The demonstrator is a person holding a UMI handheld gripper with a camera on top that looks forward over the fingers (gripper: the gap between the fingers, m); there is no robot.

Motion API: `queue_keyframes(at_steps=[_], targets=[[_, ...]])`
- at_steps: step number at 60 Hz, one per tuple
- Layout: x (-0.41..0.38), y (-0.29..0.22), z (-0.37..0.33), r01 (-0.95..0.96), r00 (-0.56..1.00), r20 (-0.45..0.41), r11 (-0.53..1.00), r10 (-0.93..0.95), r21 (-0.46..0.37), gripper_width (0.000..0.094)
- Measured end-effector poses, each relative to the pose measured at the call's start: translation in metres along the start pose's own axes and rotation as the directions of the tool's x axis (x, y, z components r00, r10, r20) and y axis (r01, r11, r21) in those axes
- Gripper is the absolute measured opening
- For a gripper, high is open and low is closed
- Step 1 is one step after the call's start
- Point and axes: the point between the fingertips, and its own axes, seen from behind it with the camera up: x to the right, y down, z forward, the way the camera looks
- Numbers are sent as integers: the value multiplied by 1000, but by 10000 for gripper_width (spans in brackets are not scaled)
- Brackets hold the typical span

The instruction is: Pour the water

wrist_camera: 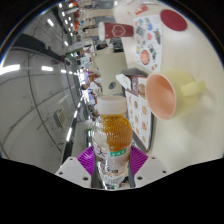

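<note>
Amber-filled plastic bottle (115, 135) clamped between my gripper (115, 165) pads, tilted toward yellow cup (160, 93) ahead.
I judge it light, slick, slightly squashy; fingers closed on the lower body, which seems the firmest hold.

Bottle (114, 135) and cup (165, 92) block ahead; left side open.

There is a single wide-angle view, riding on the hand-held gripper (113, 165) and facing forward along its fingers. It is rolled sideways, so the desk (185, 130) stands tilted. A bottle (114, 135) fills the near foreground, with a cup (160, 93) just beyond.
</note>
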Motion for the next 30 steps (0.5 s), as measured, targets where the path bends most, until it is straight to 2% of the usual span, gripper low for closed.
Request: queue_keyframes(at_steps=[7,16,24,30], targets=[[-37,-16,-10,383,923,-44,924,-382,20,421],[-109,-62,-36,817,576,-134,566,-806,106,420],[-142,-114,-64,964,256,-249,227,-934,137,420],[-131,-161,-82,995,73,-359,44,-930,88,419]])
